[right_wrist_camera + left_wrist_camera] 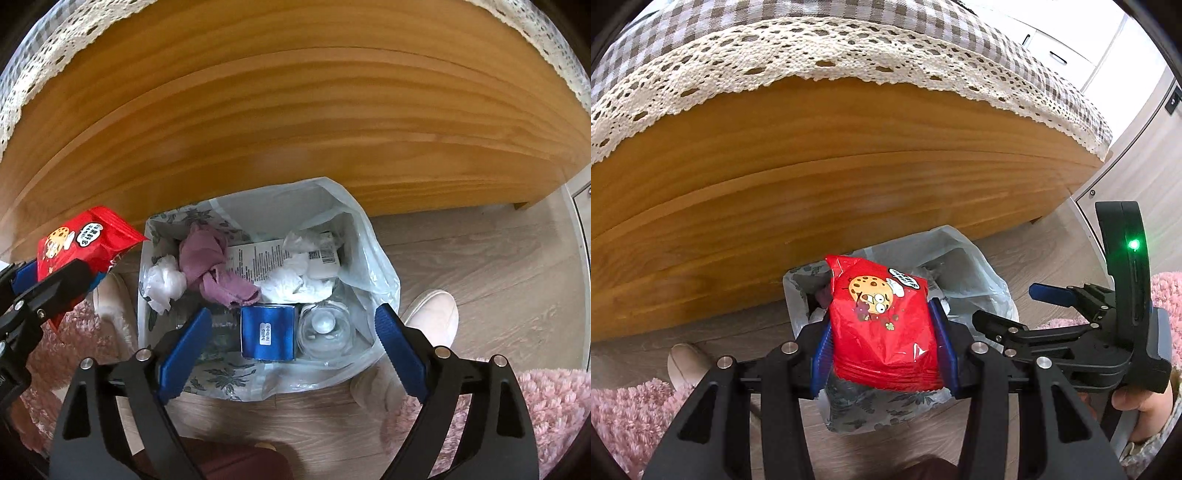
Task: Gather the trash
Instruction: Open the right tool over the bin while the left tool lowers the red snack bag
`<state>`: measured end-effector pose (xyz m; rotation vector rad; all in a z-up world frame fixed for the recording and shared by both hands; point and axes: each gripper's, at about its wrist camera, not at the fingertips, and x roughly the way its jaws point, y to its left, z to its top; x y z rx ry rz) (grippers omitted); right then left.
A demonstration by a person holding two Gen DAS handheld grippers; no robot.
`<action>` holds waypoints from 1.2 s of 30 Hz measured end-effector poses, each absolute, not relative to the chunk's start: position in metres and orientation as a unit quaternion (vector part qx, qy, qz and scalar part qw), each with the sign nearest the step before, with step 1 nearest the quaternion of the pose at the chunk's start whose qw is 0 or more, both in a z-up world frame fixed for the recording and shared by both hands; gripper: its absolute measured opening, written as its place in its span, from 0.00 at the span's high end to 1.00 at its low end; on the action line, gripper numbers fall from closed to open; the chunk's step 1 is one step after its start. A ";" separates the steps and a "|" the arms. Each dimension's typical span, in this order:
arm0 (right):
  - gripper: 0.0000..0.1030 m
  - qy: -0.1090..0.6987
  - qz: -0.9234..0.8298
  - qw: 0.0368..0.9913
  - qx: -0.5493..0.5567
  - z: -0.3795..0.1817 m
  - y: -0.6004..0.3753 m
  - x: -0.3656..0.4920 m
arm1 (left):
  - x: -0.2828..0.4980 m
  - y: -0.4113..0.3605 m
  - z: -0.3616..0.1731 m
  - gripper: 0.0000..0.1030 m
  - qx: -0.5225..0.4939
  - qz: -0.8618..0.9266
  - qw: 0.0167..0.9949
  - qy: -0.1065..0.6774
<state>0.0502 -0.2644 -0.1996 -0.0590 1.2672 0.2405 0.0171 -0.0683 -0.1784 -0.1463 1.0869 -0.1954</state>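
Left wrist view: left gripper (pixel 882 343) pinching red glossy cookie snack packet (pixel 882 325) between both blue pads (pixel 820 354), packet upright, cartoon cookie print facing camera. Held above white translucent plastic trash bag (pixel 975 280) standing open on pale wood-look floor (pixel 1060 236). Right gripper (pixel 1015 310) at right edge, just beside bag, hand (pixel 1137 406) wrapped on its black handle. Honey-coloured wooden furniture side (pixel 831 166) just behind bag, checked cloth with cream lace trim (pixel 812 55) draped over top. Pink shaggy rug (pixel 624 417) near left, pale slipper toe (pixel 687 358) next to it.

Right wrist view: right gripper (pixel 295 343) spread wide, nothing between pads, jaws hanging over near part of bag mouth. No earlier frame, so no word on motion. Inside trash bag (pixel 369 258): small blue box with white label (pixel 267 332) near side centre, clear round plastic lid or cup (pixel 325 328) touching its right, mauve crumpled cloth (pixel 214 266) far left, white crumpled tissues (pixel 295 284) in middle, white plastic wad (pixel 164 280) at left wall, printed white paper (pixel 258 254) at far side. Red packet (pixel 74 240) at left, outside and beside bag rim, clamped in left gripper (pixel 48 280). Second pale slipper (pixel 432 310) right of bag.
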 end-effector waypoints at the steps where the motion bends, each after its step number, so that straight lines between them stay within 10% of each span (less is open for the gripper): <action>1: 0.13 0.589 0.112 0.800 -0.029 -0.199 -0.264 0.050 | 0.017 -0.068 -0.178 0.57 -0.069 -0.093 0.849 0.516; 36: 0.08 0.557 0.097 0.825 0.015 -0.178 -0.304 0.045 | 0.048 -0.109 -0.208 0.56 -0.077 -0.093 0.817 0.564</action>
